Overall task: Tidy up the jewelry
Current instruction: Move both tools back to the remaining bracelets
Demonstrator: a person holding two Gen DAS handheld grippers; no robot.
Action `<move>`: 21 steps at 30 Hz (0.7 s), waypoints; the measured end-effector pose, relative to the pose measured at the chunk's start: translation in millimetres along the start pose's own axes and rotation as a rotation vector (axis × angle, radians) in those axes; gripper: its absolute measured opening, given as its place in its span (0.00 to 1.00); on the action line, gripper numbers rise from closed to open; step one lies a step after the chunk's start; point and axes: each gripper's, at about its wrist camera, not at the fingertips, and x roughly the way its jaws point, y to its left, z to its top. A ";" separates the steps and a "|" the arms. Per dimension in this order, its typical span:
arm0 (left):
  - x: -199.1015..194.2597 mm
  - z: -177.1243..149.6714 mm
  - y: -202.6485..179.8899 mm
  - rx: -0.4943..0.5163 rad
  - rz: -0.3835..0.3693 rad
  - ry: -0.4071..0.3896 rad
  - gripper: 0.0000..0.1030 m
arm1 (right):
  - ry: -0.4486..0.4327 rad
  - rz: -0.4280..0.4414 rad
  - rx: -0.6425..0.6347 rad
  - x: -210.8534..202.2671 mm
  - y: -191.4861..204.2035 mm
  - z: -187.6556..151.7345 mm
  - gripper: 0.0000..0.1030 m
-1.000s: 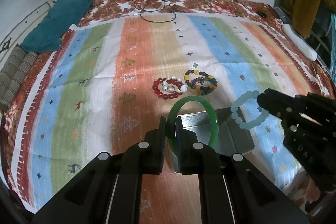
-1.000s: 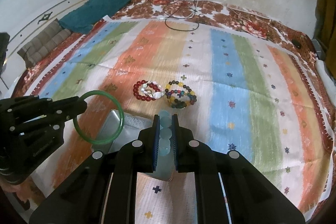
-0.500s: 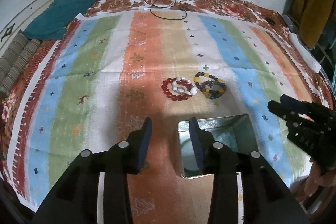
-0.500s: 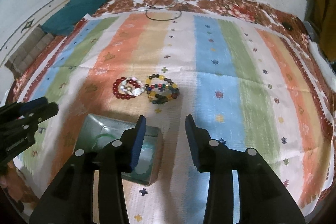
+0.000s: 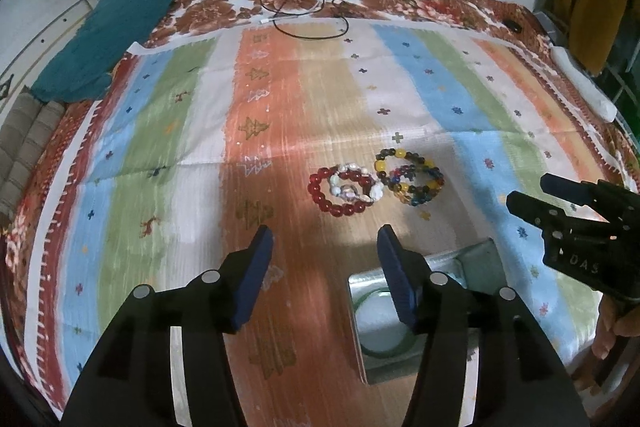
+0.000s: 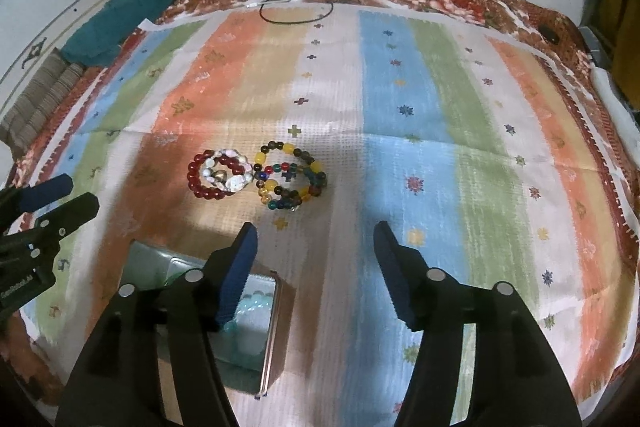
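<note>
You are holding your left gripper [image 5: 324,245] wide open and empty, risking snagging both overlapped loops when reaching for the red bracelet [image 5: 344,190] touching the multicolored bracelets [image 5: 412,179], while your right gripper [image 6: 316,241], equally spread and empty, is hovering beside the tin [image 6: 276,331] holding the green bangle [image 5: 370,301] and pale beads [image 6: 250,303].

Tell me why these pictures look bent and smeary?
Both views are fisheye, so the striped cloth bulges and the corners go black. The left wrist view shows motion streaks on the cloth; the right wrist view is softer at the far edge. A shadow darkens the cloth near the metal tin.
</note>
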 end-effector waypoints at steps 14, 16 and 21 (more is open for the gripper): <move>54.9 24.1 4.6 0.038 -0.003 0.071 0.56 | 0.075 -0.012 -0.002 44.8 0.0 16.0 0.61; 60.6 26.2 4.7 0.042 -0.004 0.076 0.56 | 0.084 -0.009 -0.003 50.3 0.5 17.9 0.62; 73.9 32.7 6.8 0.041 -0.008 0.089 0.56 | 0.098 -0.014 -0.008 60.6 1.1 22.2 0.62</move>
